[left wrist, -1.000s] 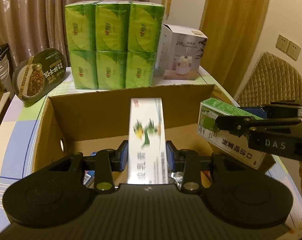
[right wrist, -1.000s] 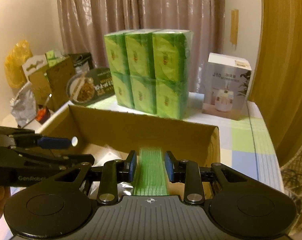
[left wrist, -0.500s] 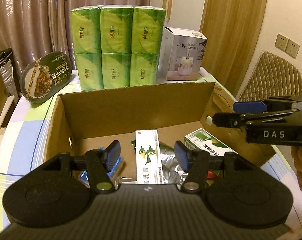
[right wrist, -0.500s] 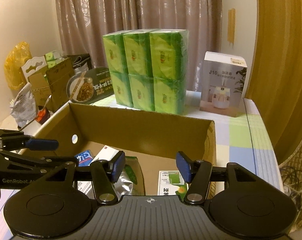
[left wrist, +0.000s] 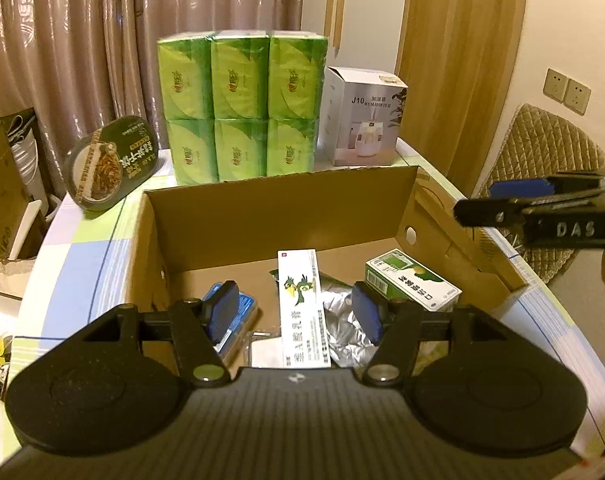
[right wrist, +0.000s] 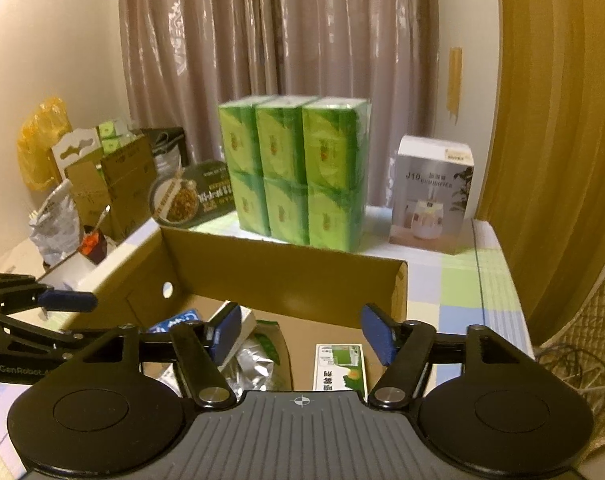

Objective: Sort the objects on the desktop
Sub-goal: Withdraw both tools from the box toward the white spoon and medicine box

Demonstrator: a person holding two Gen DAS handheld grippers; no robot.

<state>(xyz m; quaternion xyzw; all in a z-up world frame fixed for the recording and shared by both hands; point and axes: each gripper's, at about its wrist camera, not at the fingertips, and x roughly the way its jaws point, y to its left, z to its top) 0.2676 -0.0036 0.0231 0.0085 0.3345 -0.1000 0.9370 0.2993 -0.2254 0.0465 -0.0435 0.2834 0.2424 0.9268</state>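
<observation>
- The left gripper (left wrist: 298,312) hangs above the open cardboard box (left wrist: 282,216); its jaws have just been opening and stand wide, gripping nothing; the long white carton (left wrist: 302,308) with a green bird on it lies flat on the box floor below the gap, clear of both blue pads (left wrist: 222,316).
- The right gripper (right wrist: 302,334) also sits over the box (right wrist: 286,284); its jaws have just been opening and are spread wide with nothing held; the green-and-white medicine box (right wrist: 338,368) lies flat in the box beneath it.
- Also inside the box: a crumpled silver foil pack (left wrist: 342,328) beside the white carton, a blue packet (left wrist: 242,312) to its left, and the green-and-white medicine box (left wrist: 412,284) at the right.
- On the table (left wrist: 82,248) behind the box stand a wrapped block of green tissue packs (left wrist: 242,104), a white humidifier box (left wrist: 364,116), and a tilted noodle bowl (left wrist: 110,164).
</observation>
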